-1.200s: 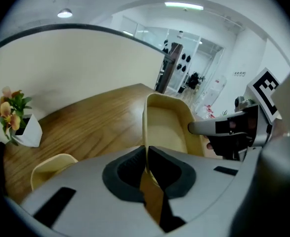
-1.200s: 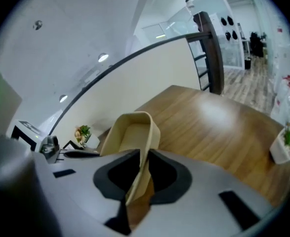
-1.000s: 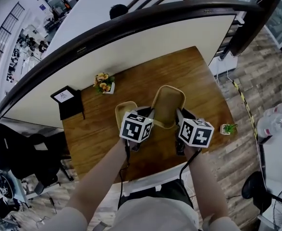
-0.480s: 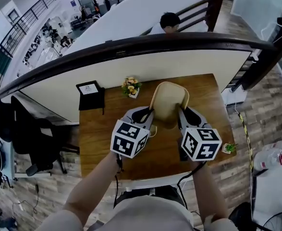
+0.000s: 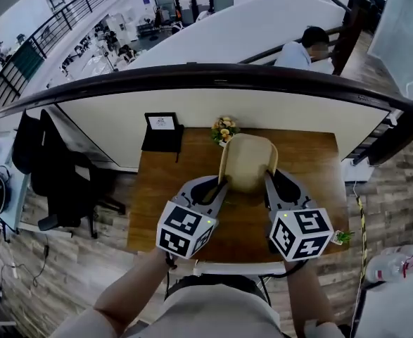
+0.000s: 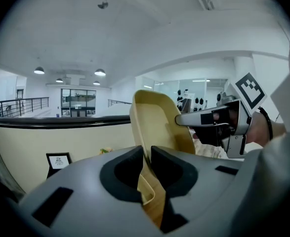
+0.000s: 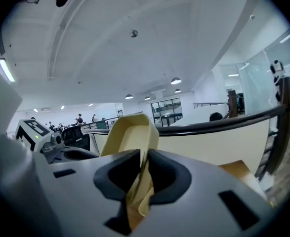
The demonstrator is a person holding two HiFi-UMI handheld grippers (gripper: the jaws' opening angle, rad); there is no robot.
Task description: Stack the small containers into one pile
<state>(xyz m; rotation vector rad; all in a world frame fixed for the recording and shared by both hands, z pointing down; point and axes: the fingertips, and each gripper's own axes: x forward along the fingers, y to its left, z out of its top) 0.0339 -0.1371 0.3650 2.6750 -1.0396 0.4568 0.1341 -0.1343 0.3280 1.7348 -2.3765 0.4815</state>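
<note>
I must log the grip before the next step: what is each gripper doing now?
Left gripper: fingers opening, with the rim of the beige container between them.
Right gripper: closed on the other side of the beige container.

Table (image 5: 165, 196): brown wood, below the right tongs (image 5: 269, 180).
Flowerpot (image 5: 224, 130): beyond them, to their left, at the far edge.
Framed card (image 5: 162, 123): farther left, far corner.
Small green plant (image 5: 342, 237): to their right, at the right edge.
</note>
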